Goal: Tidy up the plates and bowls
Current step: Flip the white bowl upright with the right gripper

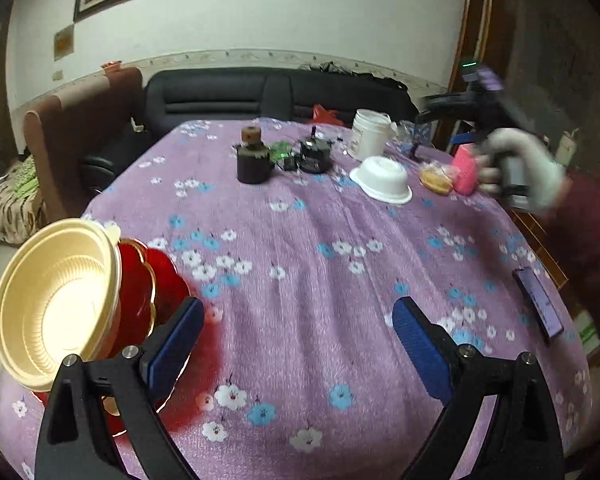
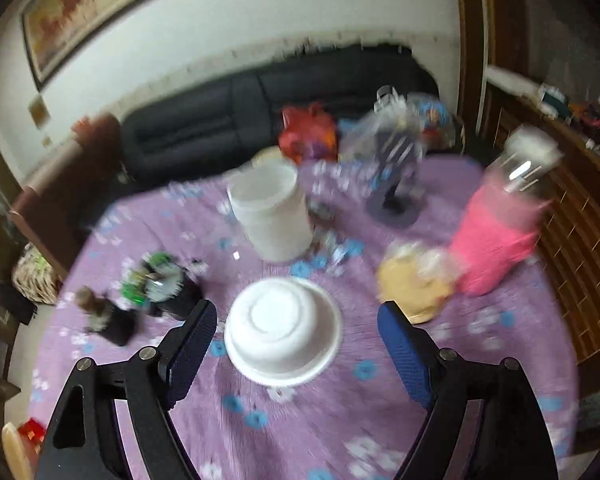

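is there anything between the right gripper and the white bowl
Nothing visible. The white bowl sits upside down on the tablecloth, just ahead of the open right gripper, with only bare cloth between them.

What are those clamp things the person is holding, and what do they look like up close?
Each is a hand-held two-finger gripper. The left gripper and right gripper have black angular plastic arms with silver pivot bolts and flat blue textured pads. The left view also shows the right tool's dark body with a small green light, held in a light-coloured glove with a dark red sleeve.
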The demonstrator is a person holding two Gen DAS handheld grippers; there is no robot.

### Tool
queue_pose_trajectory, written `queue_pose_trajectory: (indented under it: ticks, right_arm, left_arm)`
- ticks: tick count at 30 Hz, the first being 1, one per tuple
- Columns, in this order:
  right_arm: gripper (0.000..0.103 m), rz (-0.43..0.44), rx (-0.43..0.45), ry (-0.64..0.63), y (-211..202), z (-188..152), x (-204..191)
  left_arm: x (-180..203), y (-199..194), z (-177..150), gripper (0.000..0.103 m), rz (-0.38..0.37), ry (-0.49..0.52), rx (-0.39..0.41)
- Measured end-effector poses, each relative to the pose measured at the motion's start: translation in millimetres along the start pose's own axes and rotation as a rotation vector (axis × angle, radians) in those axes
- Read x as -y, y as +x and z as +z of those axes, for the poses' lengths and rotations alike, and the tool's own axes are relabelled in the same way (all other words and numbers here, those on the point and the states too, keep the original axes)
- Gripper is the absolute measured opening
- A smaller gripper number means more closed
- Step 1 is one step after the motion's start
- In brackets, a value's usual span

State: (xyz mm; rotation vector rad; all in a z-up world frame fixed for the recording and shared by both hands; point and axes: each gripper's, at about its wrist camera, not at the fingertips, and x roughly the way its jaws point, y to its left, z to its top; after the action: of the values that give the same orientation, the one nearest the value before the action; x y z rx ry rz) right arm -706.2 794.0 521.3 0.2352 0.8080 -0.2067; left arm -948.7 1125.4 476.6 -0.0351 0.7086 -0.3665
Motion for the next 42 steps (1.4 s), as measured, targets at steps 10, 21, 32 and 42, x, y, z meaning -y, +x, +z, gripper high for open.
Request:
queue_pose_trajectory:
  ticks: [10, 21, 32, 42]
  right_arm:
    - [0.087, -0.206, -0.166, -0.086, 140, 10, -38]
    - [0.09, -0.084, -0.247, -0.147, 32, -26, -34]
    - [0.064, 0.252, -0.345, -0.107, -79, -178, 2]
    - [0.064, 0.272, -0.129, 0.029, -102, -195, 49]
  left_arm:
    - [1, 30, -16, 0.095, -0.056, 0.081, -0.083]
    - [-2, 1, -24, 0.095, -0.102, 0.021, -0.045]
    - [11, -47, -30, 0.095, -0.129, 0.04, 0.048]
    - [22, -5, -21, 0.095, -0.086, -0.016, -0.085]
